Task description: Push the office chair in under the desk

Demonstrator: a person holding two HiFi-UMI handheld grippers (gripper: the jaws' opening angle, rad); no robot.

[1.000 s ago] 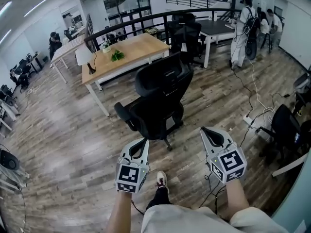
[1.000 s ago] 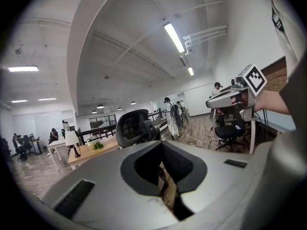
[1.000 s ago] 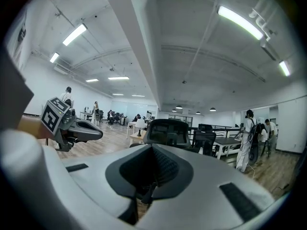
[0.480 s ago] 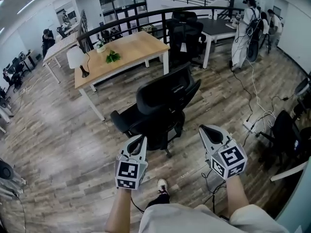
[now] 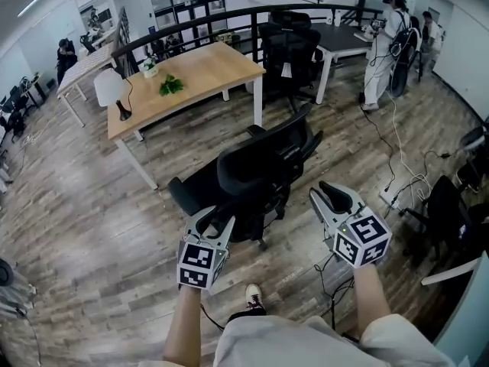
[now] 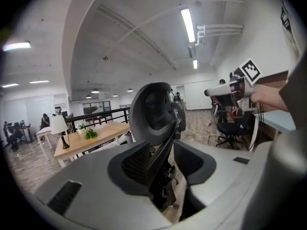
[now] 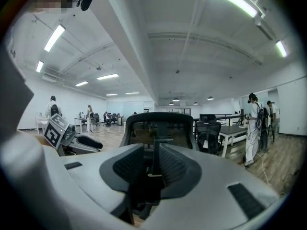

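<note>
I log one wood-plank floor, carrying: a black office chair standing clear of a light wooden desk on white legs; a dark table further back with black chairs just beside it; white cables and a power strip lying at the right. On the desk I count a white-shaded lamp near its left end, green leaves mid-top, and a small potted plant at the far edge.
</note>
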